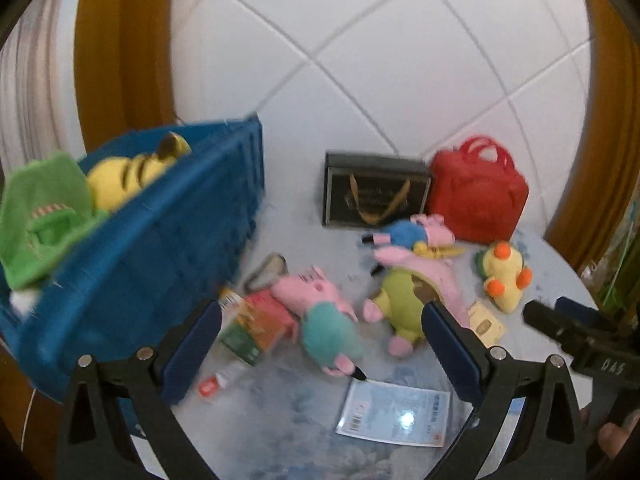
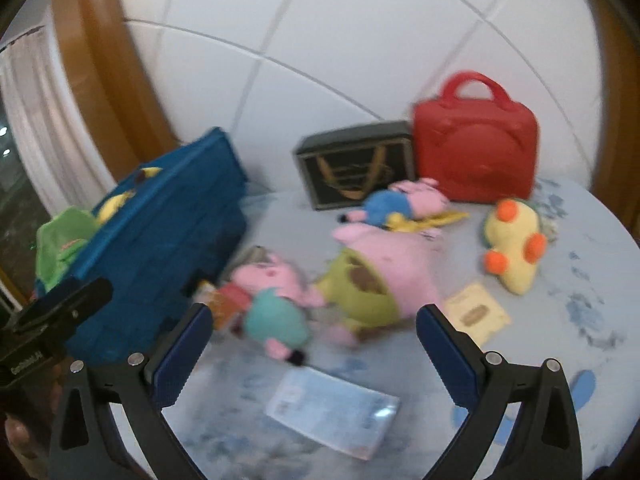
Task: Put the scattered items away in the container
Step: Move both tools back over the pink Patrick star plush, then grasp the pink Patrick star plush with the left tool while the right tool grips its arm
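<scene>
A blue crate (image 1: 160,248) (image 2: 168,236) stands at the left of the table and holds a yellow striped plush (image 1: 128,176) and a green plush (image 1: 44,216). Scattered plush toys lie in front of both grippers: a pink pig in a teal dress (image 1: 320,316) (image 2: 272,300), a pink pig in a green outfit (image 1: 412,300) (image 2: 376,276), a pig in blue (image 1: 416,236) (image 2: 400,200) and a yellow duck (image 1: 504,276) (image 2: 512,244). My left gripper (image 1: 322,344) is open and empty above the table. My right gripper (image 2: 314,344) is open and empty.
A red handbag (image 1: 476,196) (image 2: 476,144) and a dark gift box (image 1: 372,192) (image 2: 356,168) stand at the back by the tiled wall. A green-orange carton (image 1: 256,328), a small bottle (image 1: 220,380), a clear packet (image 1: 396,412) (image 2: 332,412) and a beige tag (image 2: 476,312) lie on the pale blue table (image 2: 568,320).
</scene>
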The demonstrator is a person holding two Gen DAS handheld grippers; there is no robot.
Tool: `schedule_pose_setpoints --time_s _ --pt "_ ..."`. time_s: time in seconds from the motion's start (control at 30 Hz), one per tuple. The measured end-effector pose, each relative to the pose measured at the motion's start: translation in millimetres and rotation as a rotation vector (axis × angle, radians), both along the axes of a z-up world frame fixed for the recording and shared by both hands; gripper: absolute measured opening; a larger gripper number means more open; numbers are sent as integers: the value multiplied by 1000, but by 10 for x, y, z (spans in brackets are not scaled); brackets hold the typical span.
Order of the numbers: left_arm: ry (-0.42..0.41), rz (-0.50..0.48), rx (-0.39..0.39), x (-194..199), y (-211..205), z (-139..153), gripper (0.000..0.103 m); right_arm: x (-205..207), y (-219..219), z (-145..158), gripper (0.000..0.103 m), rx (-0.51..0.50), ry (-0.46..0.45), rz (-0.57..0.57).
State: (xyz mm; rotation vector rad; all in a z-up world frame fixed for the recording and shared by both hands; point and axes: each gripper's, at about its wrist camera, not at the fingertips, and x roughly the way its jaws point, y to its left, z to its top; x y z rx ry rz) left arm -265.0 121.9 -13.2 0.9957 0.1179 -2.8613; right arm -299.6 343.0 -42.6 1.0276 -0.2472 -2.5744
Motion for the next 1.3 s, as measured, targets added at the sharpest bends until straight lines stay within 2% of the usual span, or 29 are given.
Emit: schedule_pose_setpoints --time_s 0.2,0.33,0.5,0.7,0.83,0.93,1.1,1.3 --pt "-85 -30 -3 -390 264 -369 102 -239 428 -306 103 -20 -81 -44" --pt "-156 -59 29 -676 416 -690 102 -432 558 -518 103 23 -151 -55" --pt "-214 -59 27 -935 713 -1090 102 -756 792 -695 103 50 -190 -38" --pt "-281 -18 43 -1213 1064 -1656 102 -1345 1039 -1029 103 74 -252 78" --pt "-312 8 39 -1376 1205 -1981 102 -1667 997 -1363 103 143 -290 191" --pt "-326 17 35 -1472 1260 -2156 102 -1871 1007 -1578 103 129 -306 212" --pt "-350 46 -3 -1616 1284 -2323 102 -2210 1023 -1750 103 57 -348 235" --pt "-279 101 -54 -1724 1084 -2195 101 -2475 963 -1788 103 -13 -352 261"
